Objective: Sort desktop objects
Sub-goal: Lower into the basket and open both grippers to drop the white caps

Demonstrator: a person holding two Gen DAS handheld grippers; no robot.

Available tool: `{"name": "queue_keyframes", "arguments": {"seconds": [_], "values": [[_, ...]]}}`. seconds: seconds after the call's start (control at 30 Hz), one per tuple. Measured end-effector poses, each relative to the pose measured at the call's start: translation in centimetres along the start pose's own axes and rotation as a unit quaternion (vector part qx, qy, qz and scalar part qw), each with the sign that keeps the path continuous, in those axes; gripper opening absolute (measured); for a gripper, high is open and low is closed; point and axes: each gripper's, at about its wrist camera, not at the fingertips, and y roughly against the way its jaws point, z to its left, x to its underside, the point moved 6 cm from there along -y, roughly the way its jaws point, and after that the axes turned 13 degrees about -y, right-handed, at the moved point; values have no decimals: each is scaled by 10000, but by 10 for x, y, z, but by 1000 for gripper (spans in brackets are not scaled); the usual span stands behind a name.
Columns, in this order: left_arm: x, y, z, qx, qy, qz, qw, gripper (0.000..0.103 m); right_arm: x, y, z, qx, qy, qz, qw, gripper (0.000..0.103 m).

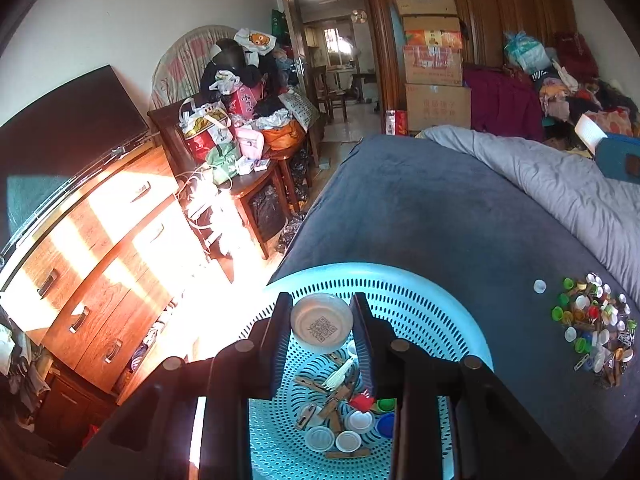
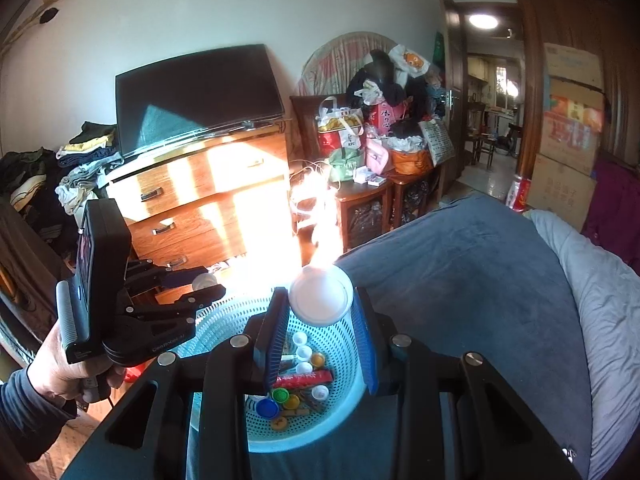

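My left tongs (image 1: pixel 322 322) hold a round lid (image 1: pixel 322 323) with a printed square code on its face, the two pads pressing its rim on either side. They hang over a light blue perforated basket (image 1: pixel 432 304) that sits on the dark blue blanket of the bed (image 1: pixel 420 208). In the basket's bottom lie wooden clothespegs (image 1: pixel 332 400), a white plastic fork (image 1: pixel 336 376), a red piece (image 1: pixel 360 402), a green cap (image 1: pixel 386 404), a blue cap (image 1: pixel 386 426) and three white caps (image 1: pixel 348 440).

My right tongs (image 2: pixel 321 300) grip a plain white lid (image 2: pixel 321 295) by its edge, jaws narrow around it, above a basket (image 2: pixel 224 312) of the same blue. From this side I see in it white caps (image 2: pixel 304 354), a yellow cap (image 2: pixel 318 359), a red wrapper (image 2: pixel 306 379), a green cap (image 2: pixel 280 394), a blue cap (image 2: pixel 267 408) and more yellow ones (image 2: pixel 291 401). Whether this is the same basket or a second one I cannot tell.

The unsorted pile (image 1: pixel 596 324) of caps, pegs and scraps lies on the blanket to the right of the basket, well apart from it, with one white cap (image 1: pixel 539 286) lying alone just beside the pile.

In the right view my left hand (image 2: pixel 64 364) shows at the left edge, with something pale caught in its tongs (image 2: pixel 204 282).
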Motion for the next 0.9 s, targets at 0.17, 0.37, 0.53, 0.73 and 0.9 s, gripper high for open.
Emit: {"name": "queue_keyframes", "arguments": {"seconds": [0.17,0.37,0.53,0.73,0.9], "values": [[0,-25,8,173,-159,433,9988,31,-9,-28,2,-135,-117,413,9990,30],[-7,-41,17,361,-354,815,9954,31,-13,-50,0,-236,-260,881,9955,31],[-14,-40,26,450,-338,917,9942,31,-14,-63,-2,-324,-427,1171,9917,30],[-8,-49,34,462,-394,1116,9919,31,-9,-75,2,-417,-511,1349,9887,31],[-6,-53,42,183,-423,1133,9925,56,-6,-80,10,-483,-470,1366,9883,54]]}}
